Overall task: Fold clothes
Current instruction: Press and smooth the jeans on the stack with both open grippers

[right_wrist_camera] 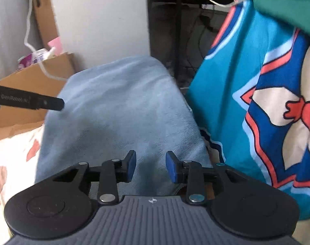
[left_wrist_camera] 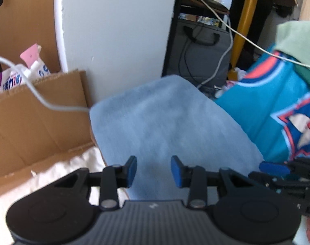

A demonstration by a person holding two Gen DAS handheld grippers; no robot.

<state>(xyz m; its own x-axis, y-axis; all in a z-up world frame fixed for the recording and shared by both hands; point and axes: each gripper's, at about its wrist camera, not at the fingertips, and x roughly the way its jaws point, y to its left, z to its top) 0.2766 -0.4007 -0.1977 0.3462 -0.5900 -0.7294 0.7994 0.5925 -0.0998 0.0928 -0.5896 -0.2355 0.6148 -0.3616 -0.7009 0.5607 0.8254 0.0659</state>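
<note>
A folded light blue garment (left_wrist_camera: pixel 165 126) lies flat ahead of both grippers; it also shows in the right wrist view (right_wrist_camera: pixel 122 106). My left gripper (left_wrist_camera: pixel 154 170) is open and empty, hovering over its near edge. My right gripper (right_wrist_camera: pixel 151 168) is open and empty over the same garment's near part. The right gripper's fingers (left_wrist_camera: pixel 274 168) show at the right edge of the left wrist view. A left gripper finger (right_wrist_camera: pixel 32 102) pokes in from the left in the right wrist view.
A teal jersey with a red, white and blue print (right_wrist_camera: pixel 267 106) (left_wrist_camera: pixel 277 106) lies to the right, with green clothes (left_wrist_camera: pixel 297 40) on top. A cardboard box (left_wrist_camera: pixel 36 112) and white pillar (left_wrist_camera: pixel 114 30) stand at left. White cables (left_wrist_camera: pixel 42 100) cross the scene. A cream floral cloth (right_wrist_camera: pixel 14 155) covers the surface.
</note>
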